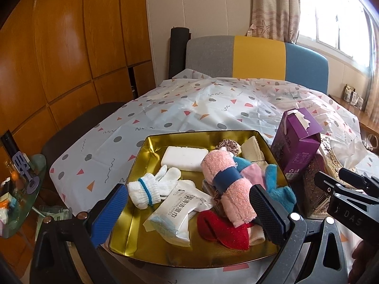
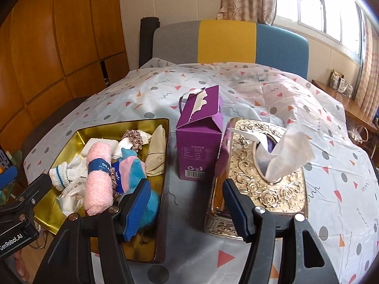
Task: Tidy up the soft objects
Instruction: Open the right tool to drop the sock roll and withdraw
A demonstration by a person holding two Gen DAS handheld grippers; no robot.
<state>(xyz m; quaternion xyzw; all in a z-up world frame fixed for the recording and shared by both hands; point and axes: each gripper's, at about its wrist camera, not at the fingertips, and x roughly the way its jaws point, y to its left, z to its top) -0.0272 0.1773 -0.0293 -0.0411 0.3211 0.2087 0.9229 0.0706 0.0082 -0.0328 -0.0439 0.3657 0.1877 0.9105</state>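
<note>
Gold tray (image 1: 142,161) holds one pink rolled towel (image 1: 227,187).

left claw (image 1: 187,210): jaws apart, empty, angled down | right claw (image 2: 187,206): jaws apart, empty, angled down

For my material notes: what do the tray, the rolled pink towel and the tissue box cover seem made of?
Tray: likely metal, glossy gold, mirror-like reflections. Rolled pink towel: fluffy terry cloth, looped nap. Tissue box cover: shiny gold rose relief, metal or plated plastic, unclear.

A home bedroom: padded headboard (image 2: 227,45), wooden wardrobe (image 1: 71,42), curtained window (image 2: 315,7).
</note>
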